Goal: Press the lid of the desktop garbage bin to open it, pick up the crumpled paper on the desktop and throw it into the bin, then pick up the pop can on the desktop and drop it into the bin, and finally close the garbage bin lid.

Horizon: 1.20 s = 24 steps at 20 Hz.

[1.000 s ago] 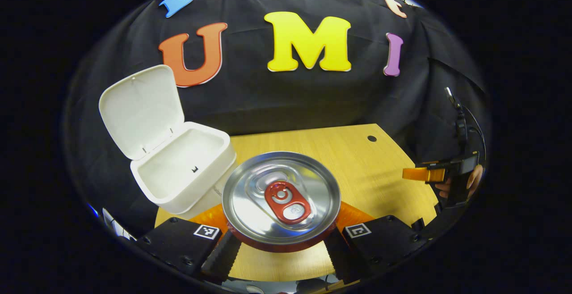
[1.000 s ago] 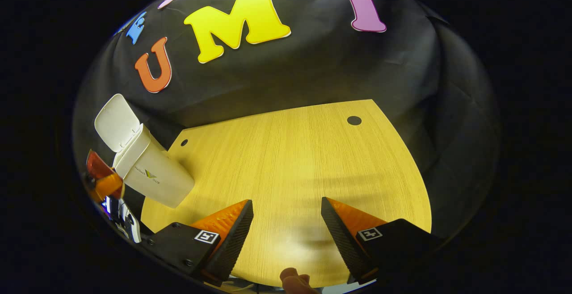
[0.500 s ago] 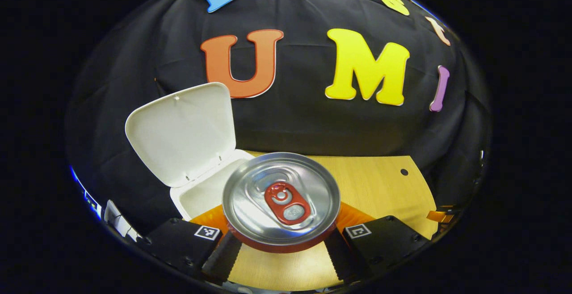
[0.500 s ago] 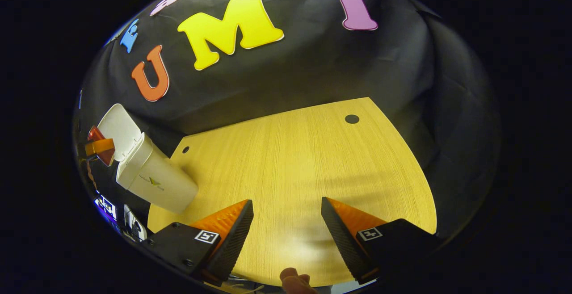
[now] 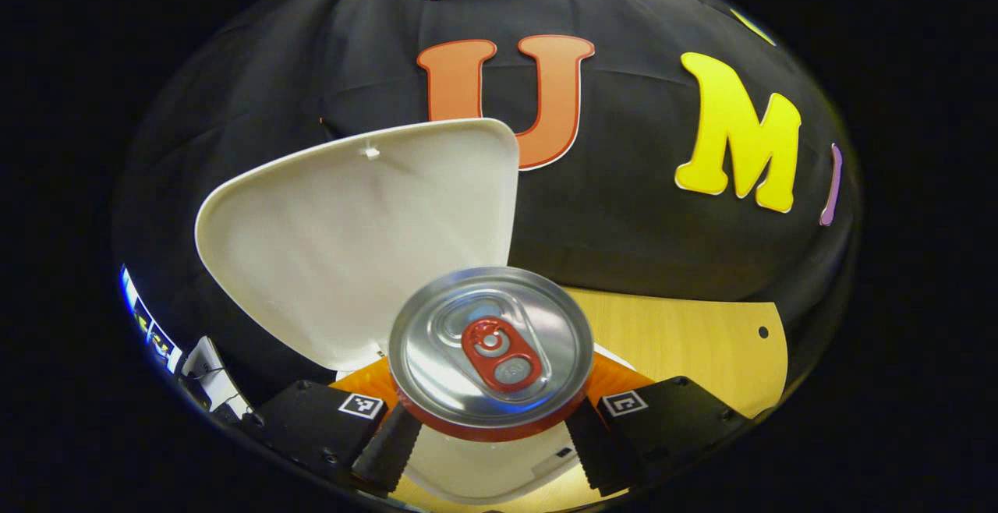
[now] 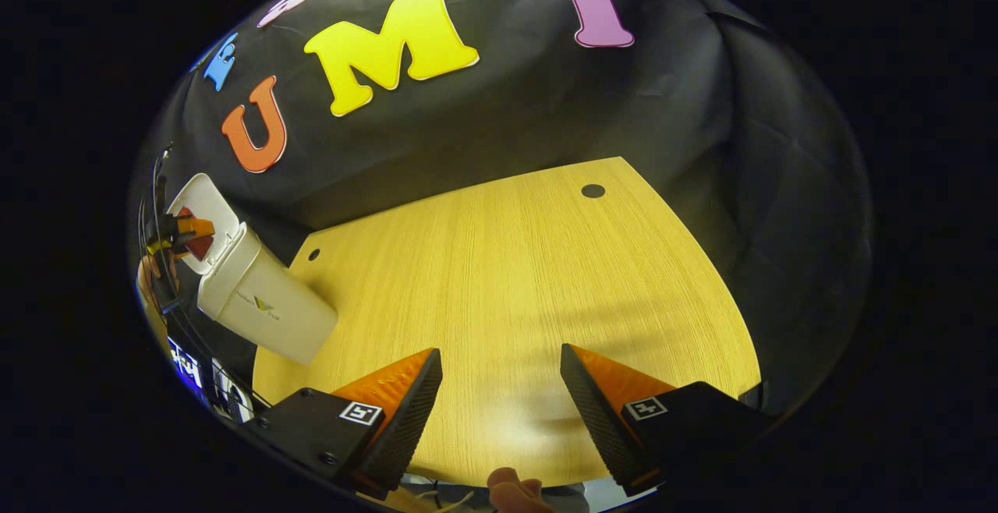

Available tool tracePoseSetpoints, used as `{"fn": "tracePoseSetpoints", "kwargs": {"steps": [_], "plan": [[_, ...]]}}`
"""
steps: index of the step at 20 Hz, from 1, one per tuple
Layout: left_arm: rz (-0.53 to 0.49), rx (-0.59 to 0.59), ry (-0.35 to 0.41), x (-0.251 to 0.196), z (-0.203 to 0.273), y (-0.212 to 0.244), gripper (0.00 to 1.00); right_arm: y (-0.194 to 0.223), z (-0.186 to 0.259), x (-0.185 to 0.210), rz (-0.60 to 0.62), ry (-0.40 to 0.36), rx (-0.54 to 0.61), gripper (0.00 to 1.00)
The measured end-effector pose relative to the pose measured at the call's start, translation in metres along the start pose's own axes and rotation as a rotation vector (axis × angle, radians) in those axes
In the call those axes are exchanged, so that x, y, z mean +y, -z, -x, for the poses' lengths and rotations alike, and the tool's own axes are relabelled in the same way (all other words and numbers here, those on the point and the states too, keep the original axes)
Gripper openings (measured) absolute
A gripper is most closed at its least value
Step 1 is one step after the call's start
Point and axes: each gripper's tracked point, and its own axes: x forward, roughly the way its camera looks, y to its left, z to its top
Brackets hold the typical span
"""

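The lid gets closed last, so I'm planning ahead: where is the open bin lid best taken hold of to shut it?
A judgement: the lid stands upright behind the bin, hinged at its lower edge. Take its free top edge from above and swing it forward; the empty, open right gripper could do it.

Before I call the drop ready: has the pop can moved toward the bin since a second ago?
Yes. In the right gripper view, the pop can in the left tongs has moved from beside the bin to above its opening.
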Motion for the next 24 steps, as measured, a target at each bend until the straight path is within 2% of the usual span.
{"fn": "tracePoseSetpoints", "kwargs": {"steps": [4, 6, 13, 16, 17, 18, 19, 20, 24], "plan": [[0.043, 0.052, -0.029, 0.012, -0.028, 0.017, 0.87, 0.016, 0.004, -0.009, -0.012, 0.032, 0.029, 0.96], [0.065, 0.080, -0.018, 0.010, -0.033, 0.026, 0.87, 0.017, 0.005, -0.010, -0.008, 0.040, 0.031, 0.96], [0.084, 0.091, 0.007, -0.007, -0.010, 0.031, 0.89, 0.014, -0.006, 0.013, 0.039, -0.013, 0.045, 0.96], [0.027, 0.050, -0.021, -0.006, 0.012, 0.016, 0.89, 0.013, -0.012, 0.027, 0.070, -0.051, 0.049, 0.96], [0.004, 0.032, -0.032, -0.002, 0.022, 0.009, 0.89, 0.012, -0.013, 0.031, 0.076, -0.063, 0.049, 0.93], [-0.008, 0.016, -0.033, -0.001, 0.031, 0.002, 0.89, 0.011, -0.015, 0.035, 0.077, -0.075, 0.049, 0.96], [-0.010, 0.007, -0.029, -0.002, 0.042, -0.006, 0.89, 0.012, -0.017, 0.036, 0.078, -0.083, 0.051, 0.92], [-0.001, -0.008, -0.024, -0.004, 0.051, -0.015, 0.89, 0.012, -0.019, 0.037, 0.078, -0.089, 0.053, 0.96], [0.024, -0.090, -0.028, -0.007, 0.082, -0.062, 0.89, 0.011, -0.025, 0.035, 0.063, -0.103, 0.056, 0.96]]}}
